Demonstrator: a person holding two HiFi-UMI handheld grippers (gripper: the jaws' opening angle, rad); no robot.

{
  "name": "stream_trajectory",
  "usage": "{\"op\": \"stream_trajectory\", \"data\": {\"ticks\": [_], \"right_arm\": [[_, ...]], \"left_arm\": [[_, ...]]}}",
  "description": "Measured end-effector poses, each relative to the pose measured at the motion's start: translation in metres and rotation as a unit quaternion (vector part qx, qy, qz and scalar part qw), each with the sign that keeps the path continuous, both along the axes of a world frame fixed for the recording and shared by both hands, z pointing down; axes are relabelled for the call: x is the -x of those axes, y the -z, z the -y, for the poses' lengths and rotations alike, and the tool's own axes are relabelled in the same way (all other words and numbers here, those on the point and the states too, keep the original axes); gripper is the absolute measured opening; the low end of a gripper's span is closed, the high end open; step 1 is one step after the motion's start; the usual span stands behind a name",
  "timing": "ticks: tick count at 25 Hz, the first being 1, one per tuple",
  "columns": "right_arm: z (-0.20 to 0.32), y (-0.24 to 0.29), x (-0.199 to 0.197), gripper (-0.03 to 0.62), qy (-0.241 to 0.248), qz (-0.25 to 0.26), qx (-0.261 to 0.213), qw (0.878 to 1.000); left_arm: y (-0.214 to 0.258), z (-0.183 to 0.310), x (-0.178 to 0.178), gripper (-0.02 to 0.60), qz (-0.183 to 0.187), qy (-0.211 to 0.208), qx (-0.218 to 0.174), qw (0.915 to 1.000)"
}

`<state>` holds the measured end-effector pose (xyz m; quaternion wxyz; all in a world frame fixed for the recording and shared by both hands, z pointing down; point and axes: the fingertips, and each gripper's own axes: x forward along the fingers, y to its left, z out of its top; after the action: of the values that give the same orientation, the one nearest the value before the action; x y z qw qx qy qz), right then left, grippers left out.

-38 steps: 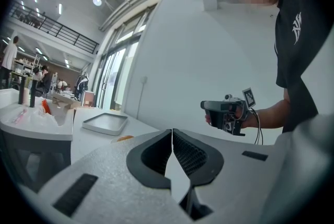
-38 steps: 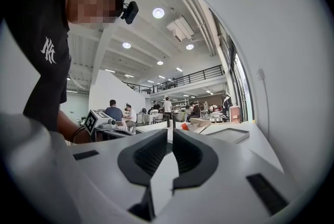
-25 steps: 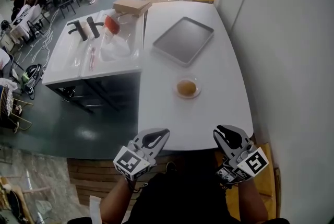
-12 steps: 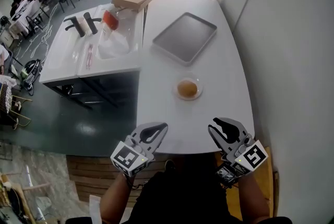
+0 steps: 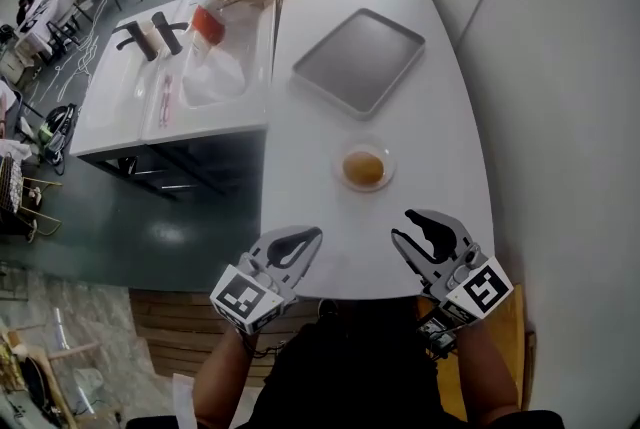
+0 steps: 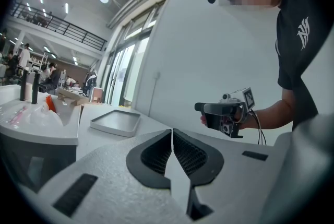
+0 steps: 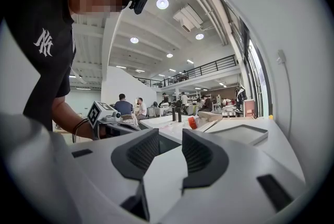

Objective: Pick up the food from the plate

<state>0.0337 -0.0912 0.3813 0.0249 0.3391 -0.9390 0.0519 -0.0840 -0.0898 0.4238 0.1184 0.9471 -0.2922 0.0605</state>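
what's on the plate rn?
One round brown piece of food, in the middle of the plate; nothing else shows. The plate surface under it is covered.

light: bright, even, from ceiling lamps [image 7: 162, 3] | shadows: soft | focus: sharp | edges: fisheye bend, dark vignette

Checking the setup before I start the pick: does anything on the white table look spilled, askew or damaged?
Nothing spilled or damaged. The food sits centred on its plate. Only the grey tray lies turned at an angle to the edges of the table.
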Motion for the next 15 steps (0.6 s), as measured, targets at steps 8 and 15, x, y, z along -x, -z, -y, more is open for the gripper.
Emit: {"op": "stream_trajectory", "data": {"ticks": [8,15], "right_arm": [[0.034,-0.015,0.000,0.147,0.004,-0.012,0.007,1.000],[0.061,-0.032,0.002,0.190,0.017,-0.022,0.020,0.999]], "left_arm": [[-0.018,0.025,-0.007,0.009,0.006,-0.005,0.008,0.9999],[-0.030,0.043,-0.013,0.009,0.007,-0.007,0.020,0.9998]]}}
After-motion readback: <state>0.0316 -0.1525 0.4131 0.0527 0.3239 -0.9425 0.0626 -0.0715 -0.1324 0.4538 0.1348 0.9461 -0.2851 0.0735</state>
